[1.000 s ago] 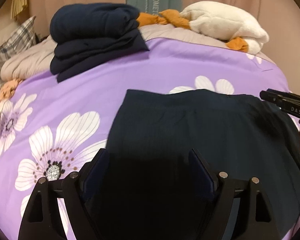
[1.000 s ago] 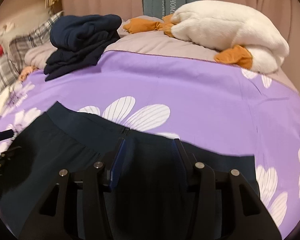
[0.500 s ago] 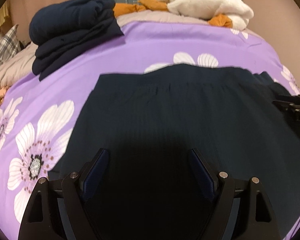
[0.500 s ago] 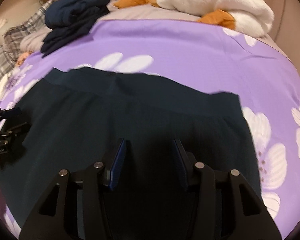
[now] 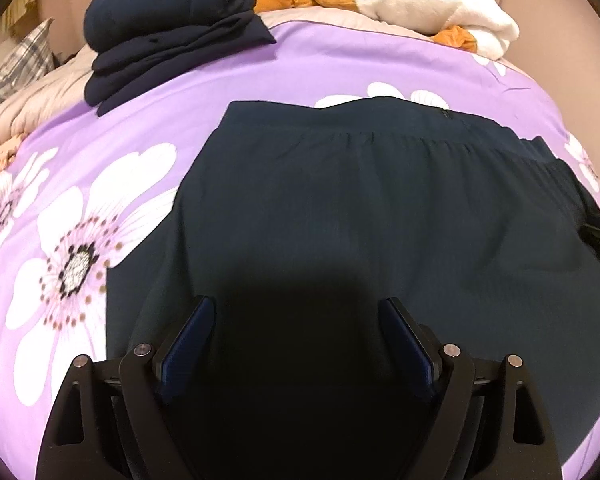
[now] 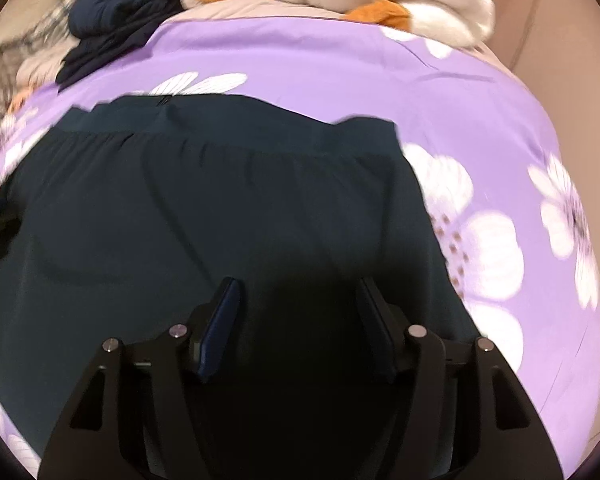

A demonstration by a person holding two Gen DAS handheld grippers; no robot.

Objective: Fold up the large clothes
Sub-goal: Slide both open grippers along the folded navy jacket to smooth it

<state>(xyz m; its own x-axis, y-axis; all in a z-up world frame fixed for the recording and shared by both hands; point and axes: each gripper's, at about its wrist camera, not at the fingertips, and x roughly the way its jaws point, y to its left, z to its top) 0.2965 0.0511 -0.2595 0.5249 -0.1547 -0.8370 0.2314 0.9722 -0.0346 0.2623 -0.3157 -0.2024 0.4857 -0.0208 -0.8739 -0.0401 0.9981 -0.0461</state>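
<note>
Left wrist view: my left gripper [image 5: 296, 344] hangs over the near part of a dark navy garment [image 5: 380, 208], its fingers set wide apart with nothing between them but shadowed cloth below. The garment lies spread flat on the purple floral bedspread [image 5: 100, 184], waistband [image 5: 340, 120] at the far edge and a small zipper showing in it. From the right wrist camera, my right gripper [image 6: 298, 326] is likewise parted and empty above the same cloth. Compared with a second ago, both cameras have risen and pulled back: far more of the fabric now fills each view, the waistband sits flat rather than lifted, and the right gripper's fingers stand wider than they did. I read that as the spreading step finished and the cloth let go. A folded navy stack [image 5: 172, 28] waits at the head of the bed, well apart, beside a white plush toy [image 5: 428, 4]. The first fold looks next; loose ripples near the right side may need smoothing.
</note>
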